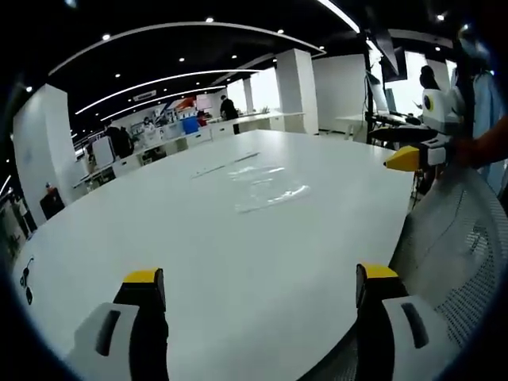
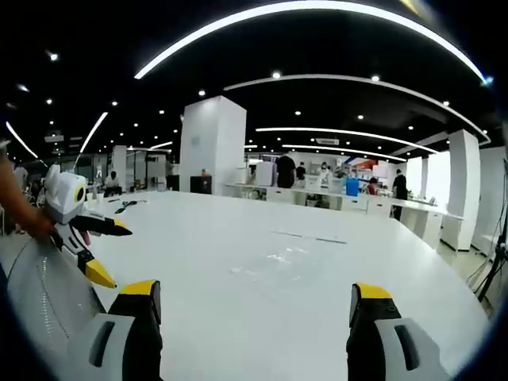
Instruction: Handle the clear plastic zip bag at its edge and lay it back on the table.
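The bag [image 1: 266,184] is seen lying flat on the white counter [image 1: 198,238], well ahead of the left claw [image 1: 258,290] and slightly right of the midline between its jaws. The left claw's jaws are spread wide, with nothing between them but bare counter. A thin strip [image 1: 226,163], seemingly the bag's zip edge, is seen along its far side.

In the right gripper view the bag [image 2: 278,270] is seen on the counter [image 2: 238,230] ahead of the right claw [image 2: 252,298], roughly centred between the jaws but well apart from their tips. The right claw's jaws are likewise spread wide and hold nothing. The strip [image 2: 308,236] is seen beyond the bag.

The right claw [image 1: 405,159] is also seen at the right of the left gripper view, held off the counter's edge by a hand [image 1: 468,151]. The left claw [image 2: 103,250] is seen at the left of the right gripper view, jaws parted, beside a mesh chair back [image 2: 48,302].
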{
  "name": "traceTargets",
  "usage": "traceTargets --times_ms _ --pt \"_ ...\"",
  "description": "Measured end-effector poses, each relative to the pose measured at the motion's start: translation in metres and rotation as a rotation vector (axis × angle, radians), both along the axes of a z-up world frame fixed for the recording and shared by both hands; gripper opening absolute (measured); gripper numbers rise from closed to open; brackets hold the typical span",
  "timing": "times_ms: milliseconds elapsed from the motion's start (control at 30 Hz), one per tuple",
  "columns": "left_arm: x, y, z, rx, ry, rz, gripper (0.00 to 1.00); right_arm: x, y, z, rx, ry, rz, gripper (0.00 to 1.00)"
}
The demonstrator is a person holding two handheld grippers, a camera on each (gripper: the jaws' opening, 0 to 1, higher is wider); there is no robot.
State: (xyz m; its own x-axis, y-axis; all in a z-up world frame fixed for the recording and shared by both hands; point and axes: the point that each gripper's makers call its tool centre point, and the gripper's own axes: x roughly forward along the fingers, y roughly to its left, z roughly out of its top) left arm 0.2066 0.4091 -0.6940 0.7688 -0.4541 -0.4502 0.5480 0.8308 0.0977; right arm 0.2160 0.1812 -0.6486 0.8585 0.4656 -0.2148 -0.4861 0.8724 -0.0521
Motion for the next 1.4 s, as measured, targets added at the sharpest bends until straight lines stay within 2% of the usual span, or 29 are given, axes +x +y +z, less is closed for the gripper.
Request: traceTargets --times_ms 300,433,900,1400 --pt "0.001 0.001 0.002 -0.004 -0.01 0.006 0.99 0.0 0.0 0.0 0.0 0.009 -0.01 1.0" --pt "0.001 -0.001 0.006 -0.01 -0.033 -0.001 0.99 0.0 0.001 -0.004 -0.017 0.017 0.004 1.0" --pt "0.002 -0.001 0.01 -0.022 -0.057 -0.005 0.99 0.001 -0.004 -0.002 -0.033 0.004 -0.008 0.98" --pt "0.002 -0.002 0.011 -0.039 -0.055 -0.011 0.99 0.001 -0.004 -0.011 -0.073 0.032 0.002 0.97"
